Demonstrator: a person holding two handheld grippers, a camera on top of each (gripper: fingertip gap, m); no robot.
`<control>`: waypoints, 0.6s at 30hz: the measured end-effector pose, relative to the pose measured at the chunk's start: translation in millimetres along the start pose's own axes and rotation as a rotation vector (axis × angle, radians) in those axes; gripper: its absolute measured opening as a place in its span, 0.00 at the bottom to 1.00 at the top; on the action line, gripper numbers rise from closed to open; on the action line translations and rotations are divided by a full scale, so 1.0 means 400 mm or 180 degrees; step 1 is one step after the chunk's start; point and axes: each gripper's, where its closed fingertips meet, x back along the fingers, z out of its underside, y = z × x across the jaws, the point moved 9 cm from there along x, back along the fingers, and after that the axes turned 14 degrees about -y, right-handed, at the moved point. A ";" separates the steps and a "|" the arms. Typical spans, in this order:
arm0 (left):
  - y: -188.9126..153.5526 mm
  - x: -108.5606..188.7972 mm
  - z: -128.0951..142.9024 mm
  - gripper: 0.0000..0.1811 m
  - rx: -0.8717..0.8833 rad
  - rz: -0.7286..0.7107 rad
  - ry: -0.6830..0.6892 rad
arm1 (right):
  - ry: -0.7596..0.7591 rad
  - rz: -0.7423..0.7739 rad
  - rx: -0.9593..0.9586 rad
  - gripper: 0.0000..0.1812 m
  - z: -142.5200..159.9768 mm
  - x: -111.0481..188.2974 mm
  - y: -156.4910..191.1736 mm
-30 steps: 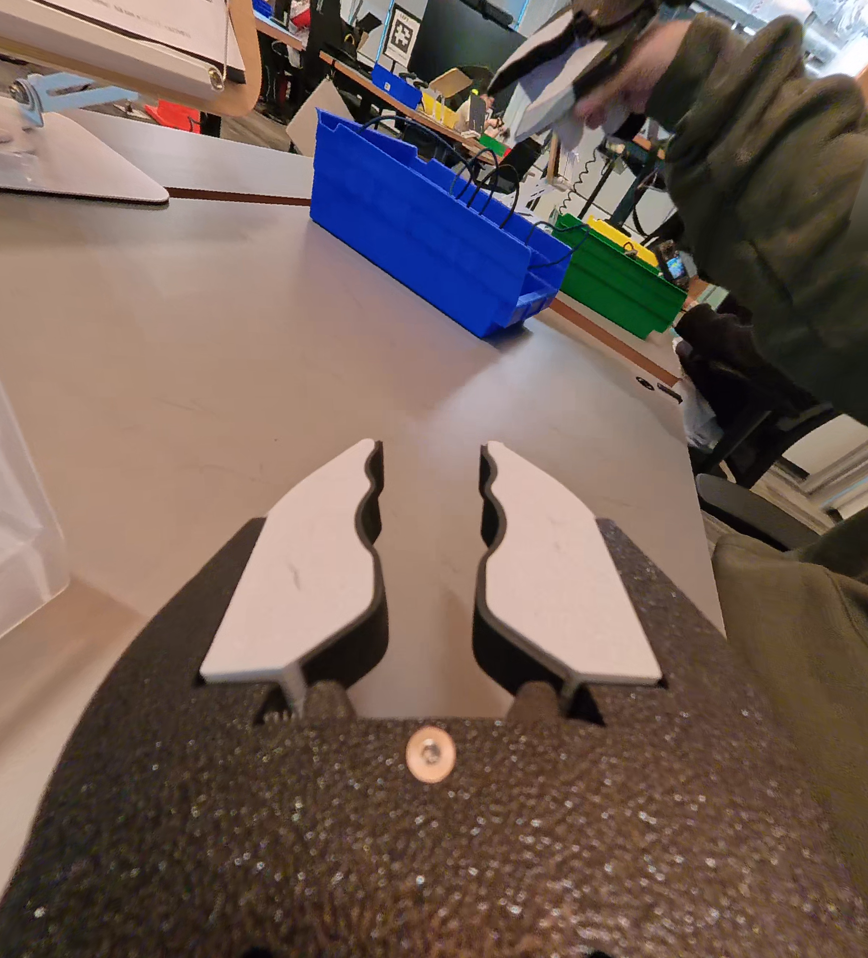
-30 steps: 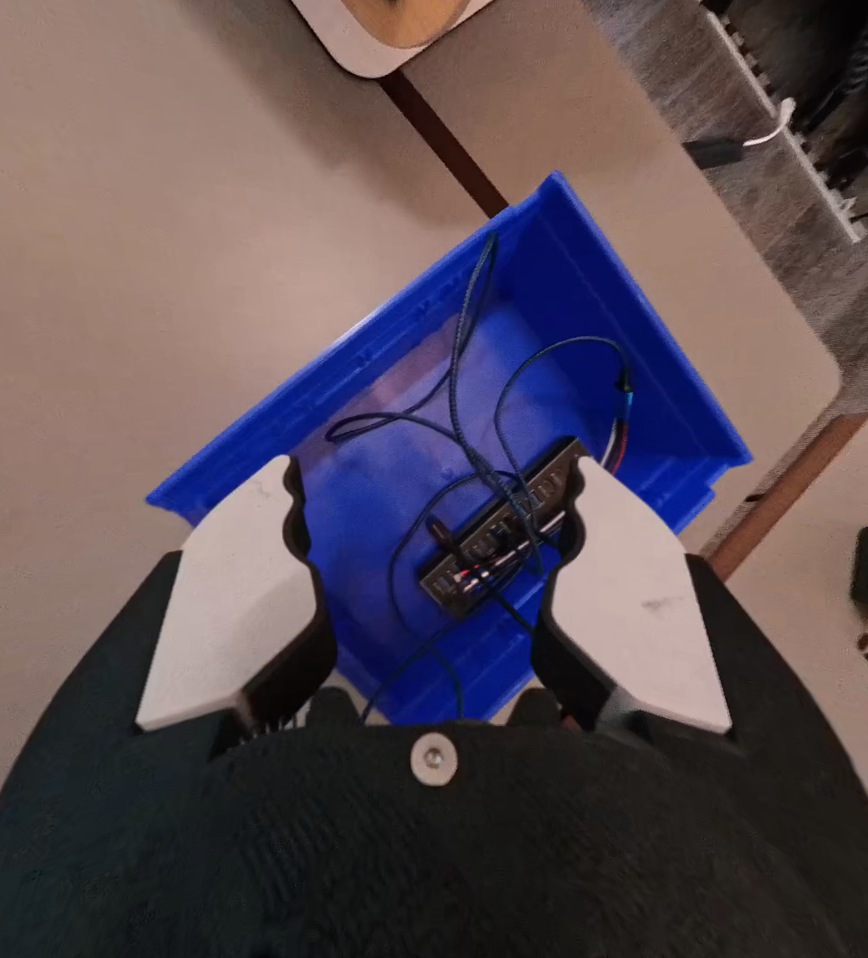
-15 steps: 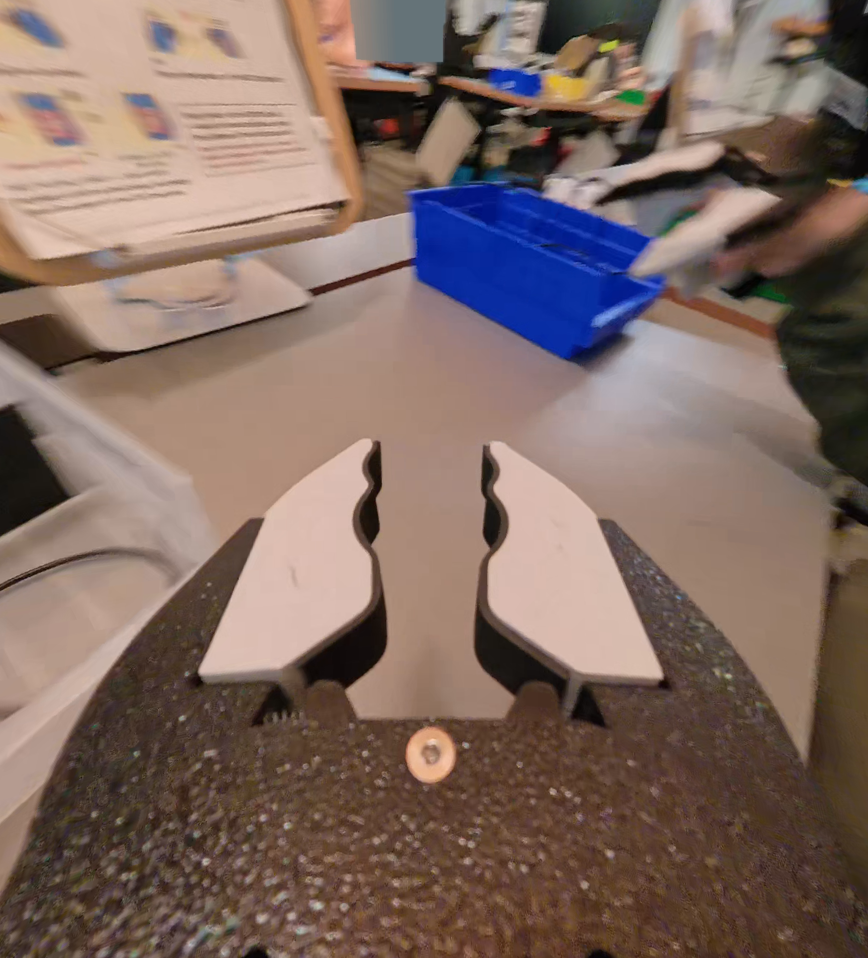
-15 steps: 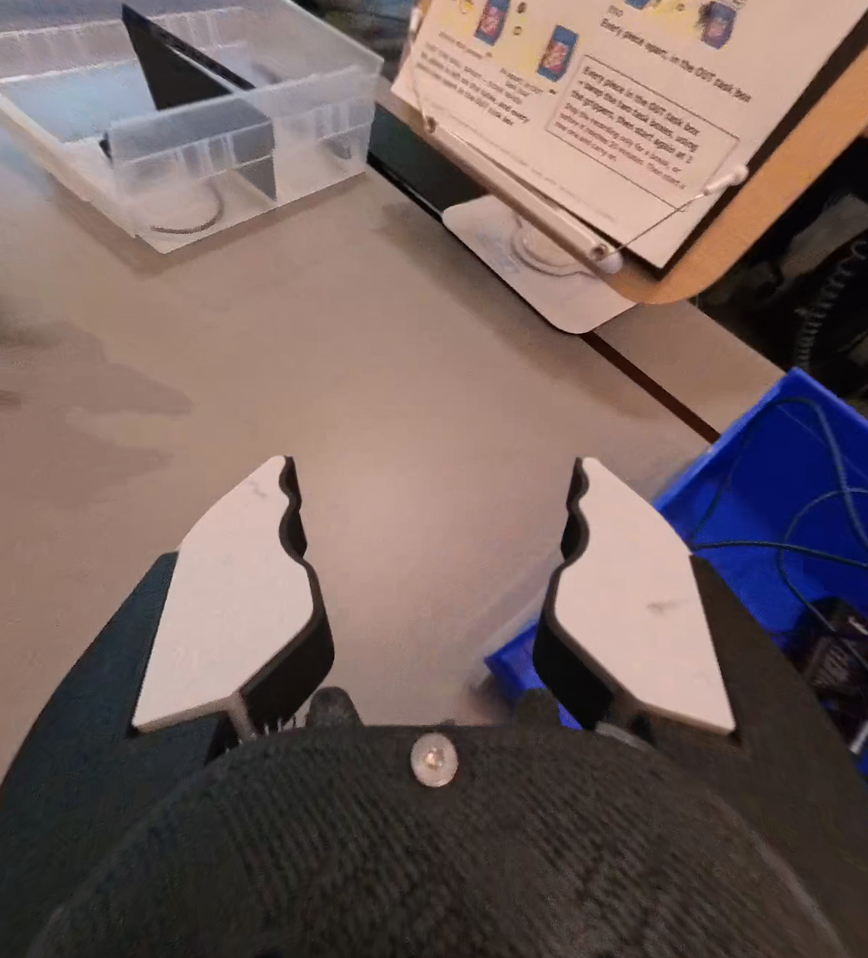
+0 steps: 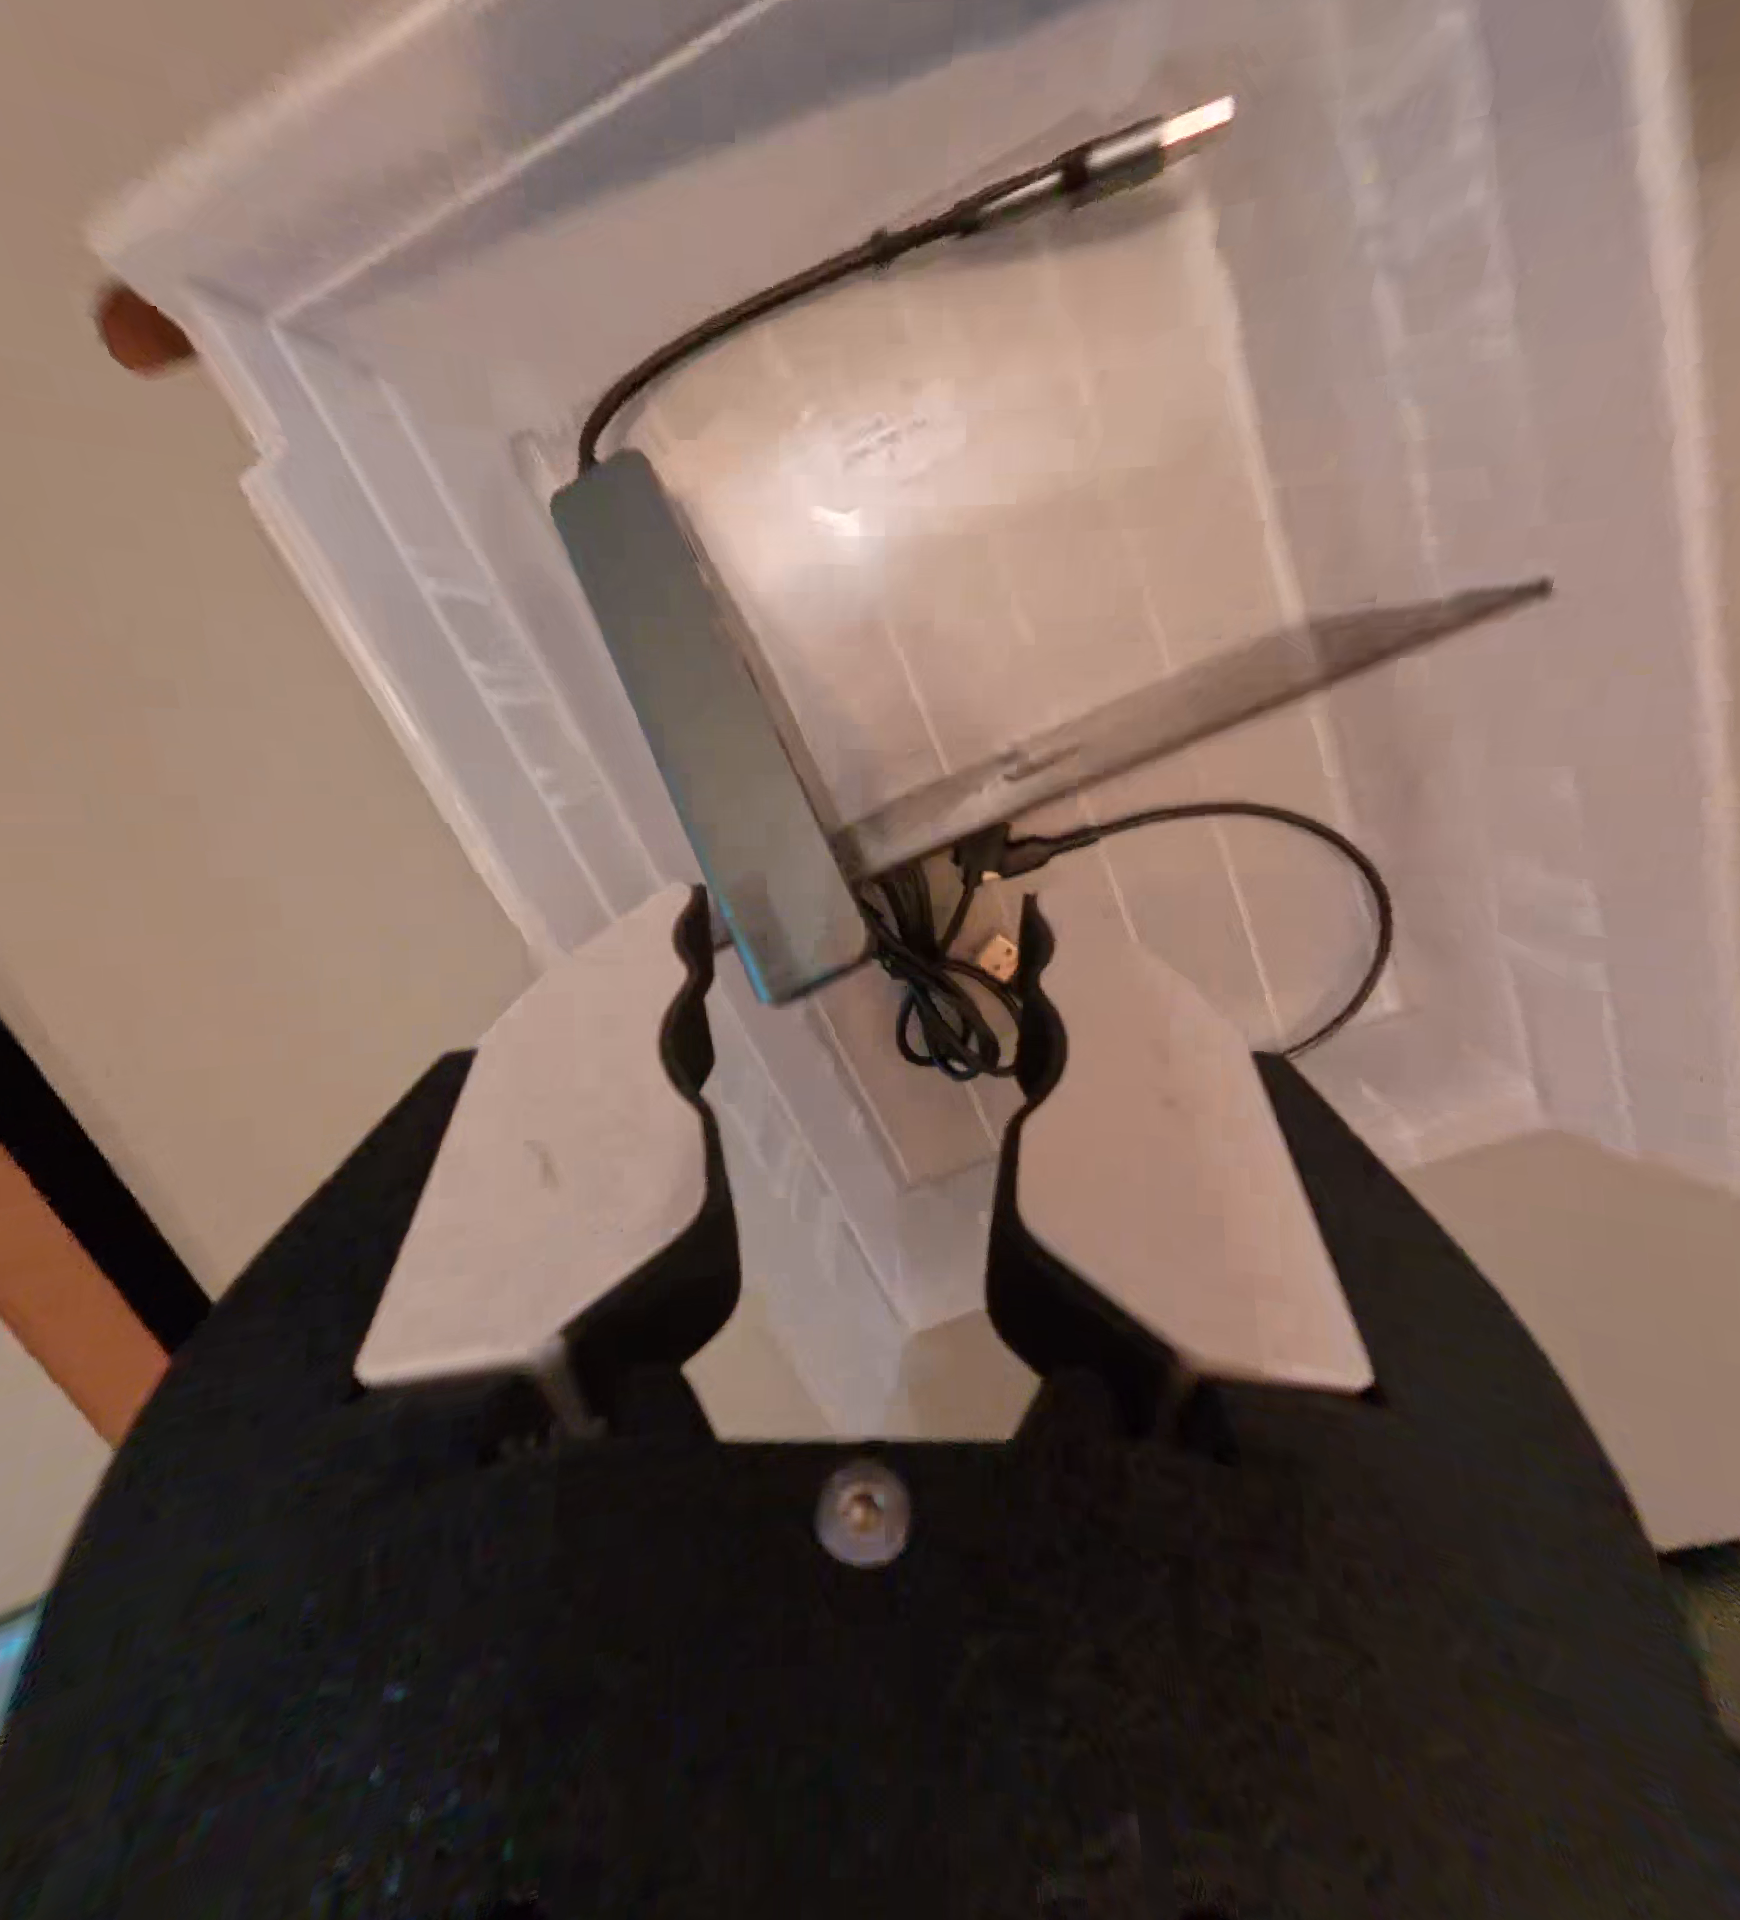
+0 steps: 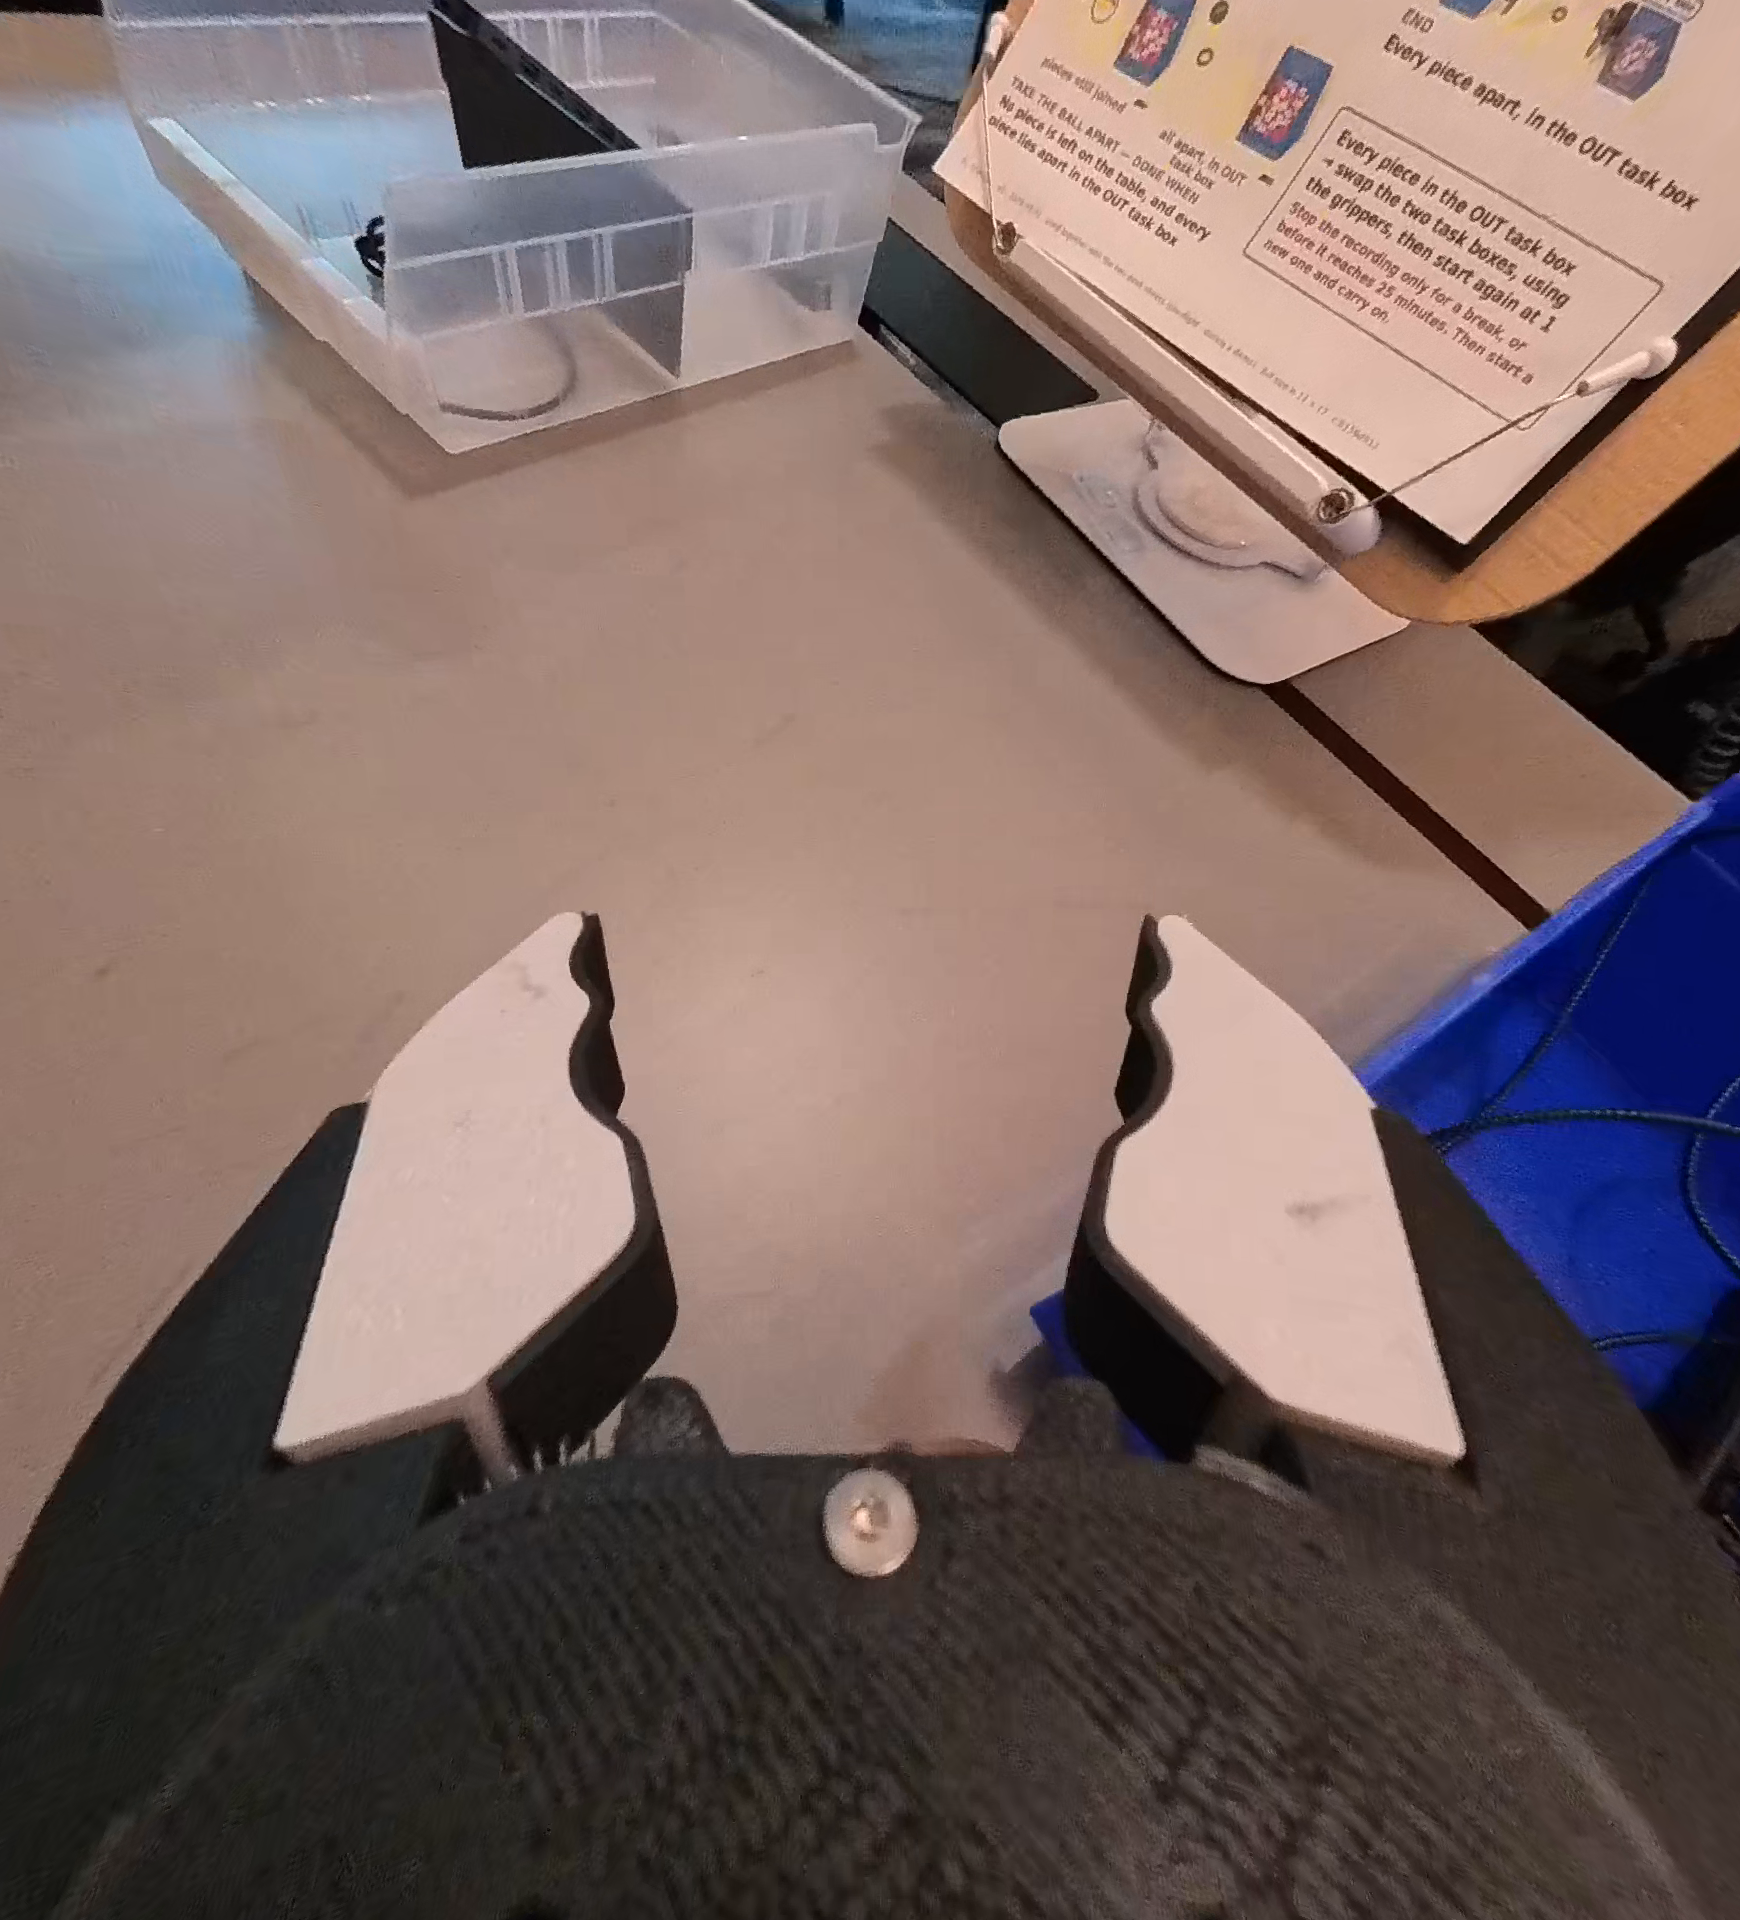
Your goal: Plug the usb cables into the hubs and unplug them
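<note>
The left gripper (image 5: 861, 961), aimed level across the grey table 1 s ago with its jaws narrowly parted, now looks down into the clear plastic bin (image 5: 1417, 727) with its jaws wider, its tips framing the end of the grey slab-shaped USB hub (image 5: 710, 727) beside a coiled black cable (image 5: 949, 997). The right gripper (image 6: 871, 971), 1 s ago directly above the blue plastic bin (image 6: 1614, 1049), now points across the bare table (image 6: 430, 748), with that bin at the view's right edge.
</note>
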 end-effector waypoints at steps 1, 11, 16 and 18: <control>0.009 -0.028 -0.011 0.31 0.0092 0.0022 0.0161 | -0.0021 -0.0020 -0.0032 0.52 0.001 0.006 -0.003; 0.053 -0.167 -0.030 0.19 0.0149 -0.0472 0.1163 | -0.0069 -0.0188 -0.0314 0.50 0.050 0.001 -0.022; 0.060 -0.145 -0.038 0.17 -0.0442 -0.0666 0.0817 | -0.0063 -0.0324 -0.0356 0.50 0.060 -0.023 -0.008; 0.054 -0.115 -0.049 0.17 -0.0541 -0.0716 0.0537 | -0.0036 -0.0331 -0.0360 0.50 0.061 -0.031 -0.004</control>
